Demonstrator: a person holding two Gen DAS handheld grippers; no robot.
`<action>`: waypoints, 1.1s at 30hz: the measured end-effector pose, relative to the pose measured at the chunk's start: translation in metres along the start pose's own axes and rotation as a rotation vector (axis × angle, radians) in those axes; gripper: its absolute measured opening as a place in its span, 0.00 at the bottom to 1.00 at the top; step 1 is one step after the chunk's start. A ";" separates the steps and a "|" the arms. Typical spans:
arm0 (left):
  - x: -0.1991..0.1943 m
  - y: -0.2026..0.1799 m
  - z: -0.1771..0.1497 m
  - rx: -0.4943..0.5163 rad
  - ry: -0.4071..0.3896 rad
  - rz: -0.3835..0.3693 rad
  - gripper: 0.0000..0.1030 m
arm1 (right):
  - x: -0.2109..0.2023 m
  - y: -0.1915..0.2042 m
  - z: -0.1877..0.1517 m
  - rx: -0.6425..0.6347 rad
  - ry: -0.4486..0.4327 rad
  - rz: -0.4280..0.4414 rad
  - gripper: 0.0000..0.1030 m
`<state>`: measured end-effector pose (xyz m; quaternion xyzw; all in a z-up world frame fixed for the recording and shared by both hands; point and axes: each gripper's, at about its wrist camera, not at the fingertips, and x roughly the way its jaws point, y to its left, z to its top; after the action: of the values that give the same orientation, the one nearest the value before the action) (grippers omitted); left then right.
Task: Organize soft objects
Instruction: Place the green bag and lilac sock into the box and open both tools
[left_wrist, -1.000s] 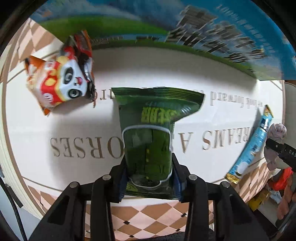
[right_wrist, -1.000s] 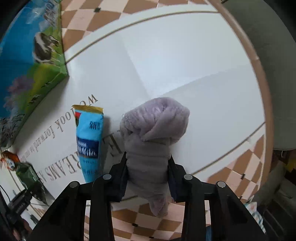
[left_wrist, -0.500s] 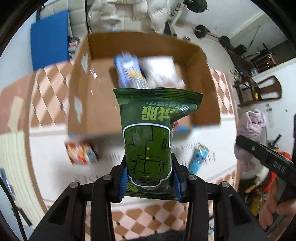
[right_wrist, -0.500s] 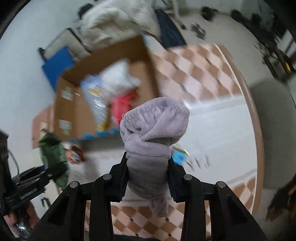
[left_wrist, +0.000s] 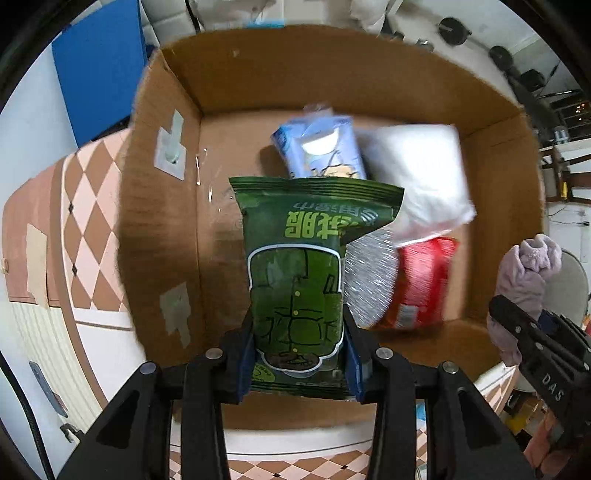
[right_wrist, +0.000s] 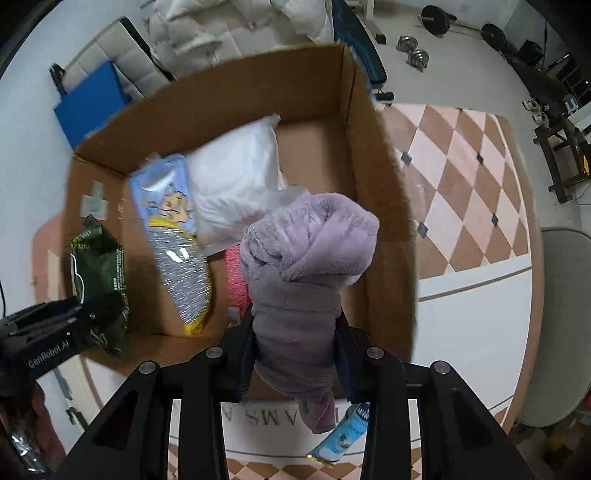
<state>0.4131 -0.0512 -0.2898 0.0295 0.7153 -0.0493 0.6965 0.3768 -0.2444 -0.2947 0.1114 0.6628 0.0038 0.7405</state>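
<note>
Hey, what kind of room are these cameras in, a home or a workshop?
Probably a lived-in home room that doubles as a workout space. Metal dumbbells and a black barbell plate lie on the pale floor, white padded bedding is heaped behind the open brown cardboard box, and a dark wooden chair stands nearby.

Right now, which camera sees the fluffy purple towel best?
The right wrist view. The purple towel fills the middle there, clamped in the right gripper above the cardboard box. The left wrist view shows only a small piece of it at the right edge, partly hidden by the gripper.
</note>
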 end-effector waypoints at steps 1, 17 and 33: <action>0.010 0.002 0.003 -0.001 0.015 0.006 0.36 | 0.008 0.002 0.003 -0.007 0.008 -0.009 0.38; 0.052 0.019 -0.010 -0.052 0.138 -0.019 0.36 | 0.068 0.014 0.018 -0.033 0.156 -0.100 0.40; -0.058 0.038 -0.043 -0.055 -0.083 0.029 0.85 | 0.001 0.032 0.016 -0.071 0.092 -0.073 1.00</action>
<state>0.3758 -0.0070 -0.2315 0.0187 0.6865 -0.0210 0.7265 0.3976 -0.2157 -0.2887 0.0607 0.6992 0.0052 0.7123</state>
